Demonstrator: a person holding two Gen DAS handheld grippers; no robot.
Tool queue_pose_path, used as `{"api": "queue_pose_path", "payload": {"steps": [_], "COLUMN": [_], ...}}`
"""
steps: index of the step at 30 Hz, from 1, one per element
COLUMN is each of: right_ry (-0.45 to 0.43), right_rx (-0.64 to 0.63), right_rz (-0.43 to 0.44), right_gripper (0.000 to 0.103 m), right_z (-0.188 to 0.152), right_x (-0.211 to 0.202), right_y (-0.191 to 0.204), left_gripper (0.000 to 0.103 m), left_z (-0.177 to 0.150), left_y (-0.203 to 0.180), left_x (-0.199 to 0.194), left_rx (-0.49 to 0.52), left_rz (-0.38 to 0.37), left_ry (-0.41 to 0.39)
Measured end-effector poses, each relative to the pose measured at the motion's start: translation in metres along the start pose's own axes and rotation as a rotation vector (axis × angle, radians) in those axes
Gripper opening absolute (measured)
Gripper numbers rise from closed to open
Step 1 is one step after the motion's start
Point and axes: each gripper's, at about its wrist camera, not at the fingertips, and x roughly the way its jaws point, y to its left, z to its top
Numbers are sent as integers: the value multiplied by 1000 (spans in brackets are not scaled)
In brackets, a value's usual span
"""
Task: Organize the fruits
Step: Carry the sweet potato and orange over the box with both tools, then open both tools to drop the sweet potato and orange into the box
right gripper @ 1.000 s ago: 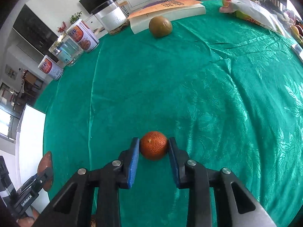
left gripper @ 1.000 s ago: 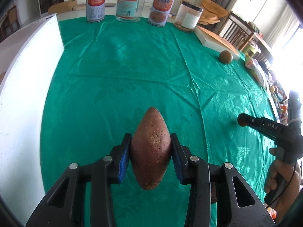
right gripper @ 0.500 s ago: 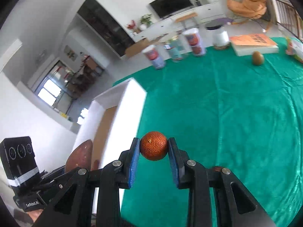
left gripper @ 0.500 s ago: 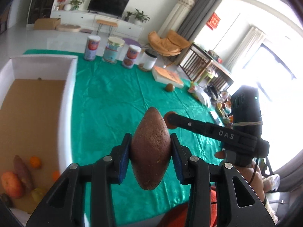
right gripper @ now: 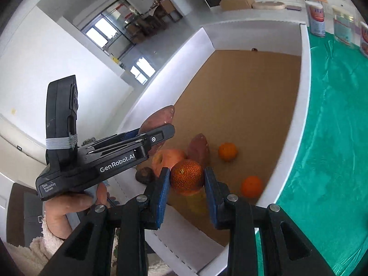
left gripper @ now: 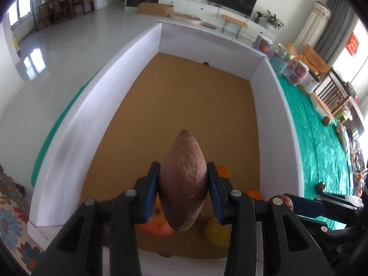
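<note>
My left gripper (left gripper: 183, 185) is shut on a brown sweet potato (left gripper: 182, 179) and holds it above the near end of a white-walled box (left gripper: 128, 55) with a brown floor. My right gripper (right gripper: 186, 185) is shut on a small orange (right gripper: 186, 177) and holds it over the same box's (right gripper: 304, 73) near corner. The left gripper (right gripper: 147, 138) with its sweet potato (right gripper: 158, 119) shows in the right wrist view. In the box lie another sweet potato (right gripper: 199, 148), an apple (right gripper: 166, 161), two oranges (right gripper: 227, 151) and a dark fruit (right gripper: 144, 175).
The green tablecloth (right gripper: 333, 126) lies right of the box. Cans and jars (left gripper: 284, 57) stand at the table's far side. Two brown round fruits (left gripper: 327, 120) lie on the cloth. A yellow fruit (left gripper: 217, 231) lies at the box's near end.
Both grippers have swung left from over the green cloth to over the box, each still holding its fruit. The box's fruit pile is now right below them.
</note>
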Motion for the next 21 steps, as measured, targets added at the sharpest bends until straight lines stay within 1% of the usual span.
{"api": "queue_pose_path", "payload": {"steps": [3, 6, 7, 8, 9, 10, 11, 12, 13, 14, 15, 16, 17, 19, 21], "right_ry": [23, 28, 27, 22, 10, -11, -42, -82, -128, -180, -237, -292, -345, -433, -488], "right_rx": [-18, -33, -33, -27, -20, -19, -26, -34, -39, -42, -40, -32, -18, 27, 88], "right_rz": [-31, -87, -94, -94, -91, -88, -91, -105, -124, -142, -163, -189, -220, -285, -361], "right_gripper": [31, 32, 35, 39, 40, 40, 40, 41, 44, 52, 56, 63, 68, 73, 76], "right_z": [-1, -1, -1, 1, 2, 1, 3, 5, 7, 8, 6, 3, -2, -19, -42], "right_x": [15, 22, 22, 17, 11, -1, -16, -34, -54, -78, -102, -127, -150, -191, -220], "right_y": [2, 2, 1, -4, -7, -9, -10, -11, -12, -14, -19, -25, -33, -56, -85], "left_gripper": [41, 42, 43, 49, 54, 64, 71, 73, 79, 83, 84, 86, 86, 87, 88], "left_z": [-7, -12, -12, -9, -6, -3, 1, 6, 11, 15, 17, 18, 18, 11, 0], "left_y": [6, 3, 1, -2, -4, -8, -13, -20, -29, -41, -53, -67, -83, -119, -156], "left_x": [10, 16, 18, 19, 16, 10, -1, -13, -26, -40, -54, -67, -77, -91, -95], "left_rx": [3, 19, 26, 31, 33, 33, 33, 35, 43, 54, 68, 87, 112, 170, 233], "left_rz": [14, 38, 50, 59, 70, 71, 65, 59, 49, 30, 5, -28, -65, -147, -239], "left_ry": [18, 33, 37, 33, 24, 3, -32, -75, -121, -167, -209, -244, -269, -298, -290]}}
